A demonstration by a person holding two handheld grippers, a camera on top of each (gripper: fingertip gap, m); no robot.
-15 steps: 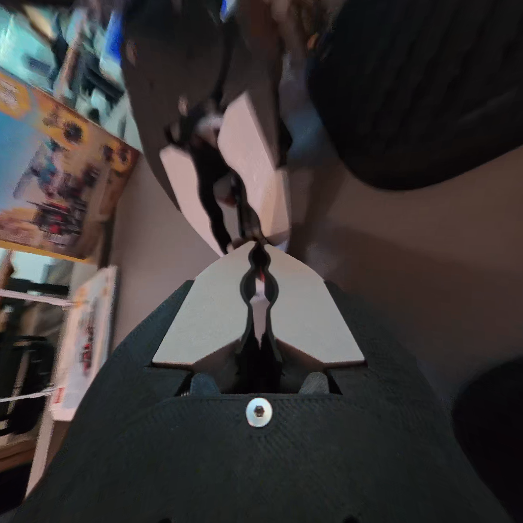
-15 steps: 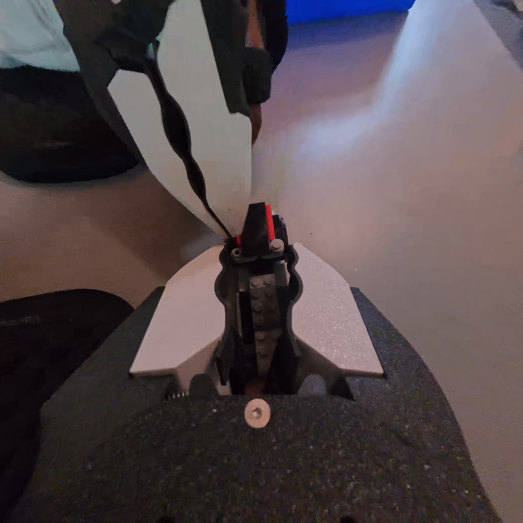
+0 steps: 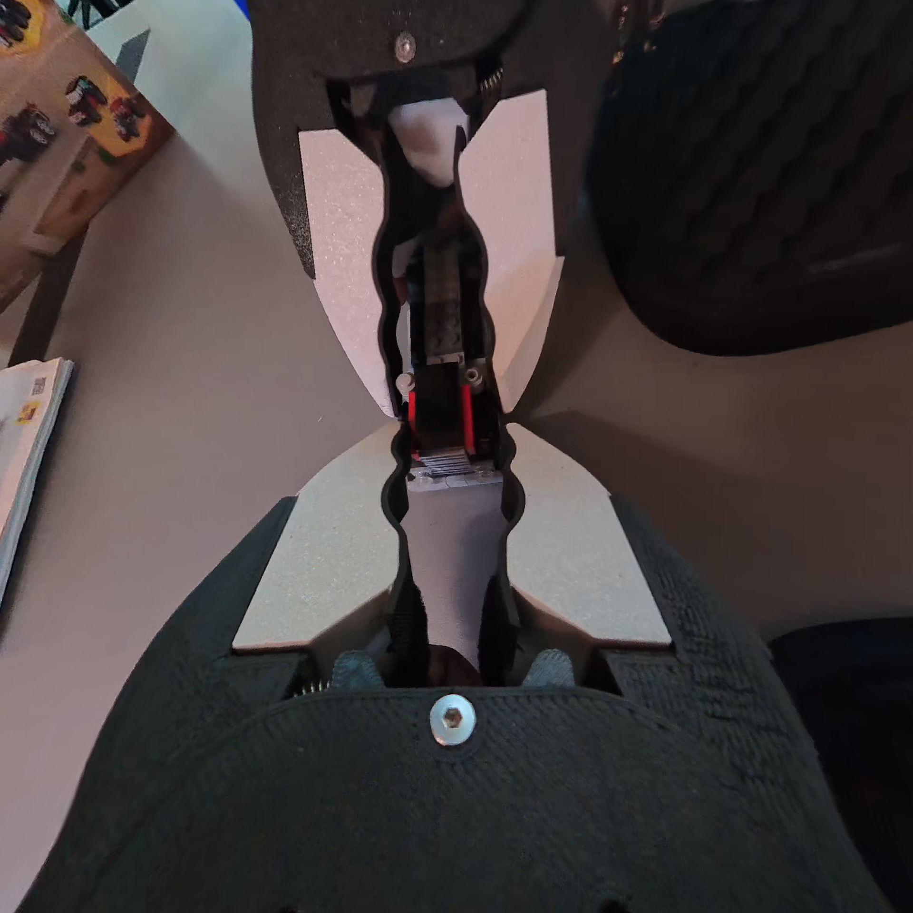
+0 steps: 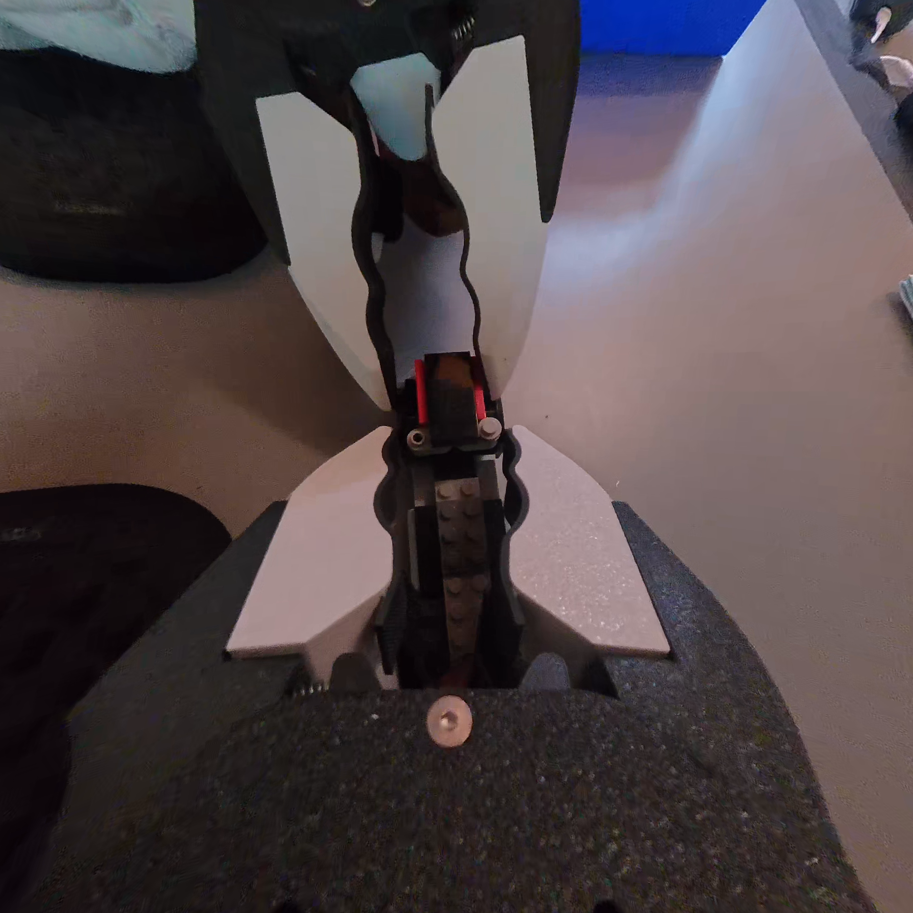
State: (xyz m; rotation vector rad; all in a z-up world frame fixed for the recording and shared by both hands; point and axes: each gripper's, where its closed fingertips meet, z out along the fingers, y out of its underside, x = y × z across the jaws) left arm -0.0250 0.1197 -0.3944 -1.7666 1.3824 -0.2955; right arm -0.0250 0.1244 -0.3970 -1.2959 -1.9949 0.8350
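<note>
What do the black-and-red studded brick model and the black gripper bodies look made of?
Black-and-red studded brick model: moulded plastic, apparently; studs and a glossy black slope show. Black gripper bodies: probably 3D-printed plastic, matte with fine layer lines. Right gripper grips the model; left gripper straddles its end.

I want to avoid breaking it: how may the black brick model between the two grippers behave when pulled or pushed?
Probably stiff but fragile: the brick model is many small studded pieces that could snap apart. The grey round pieces near its nose look easiest to knock off. Flat sides suggest no rolling.
</note>
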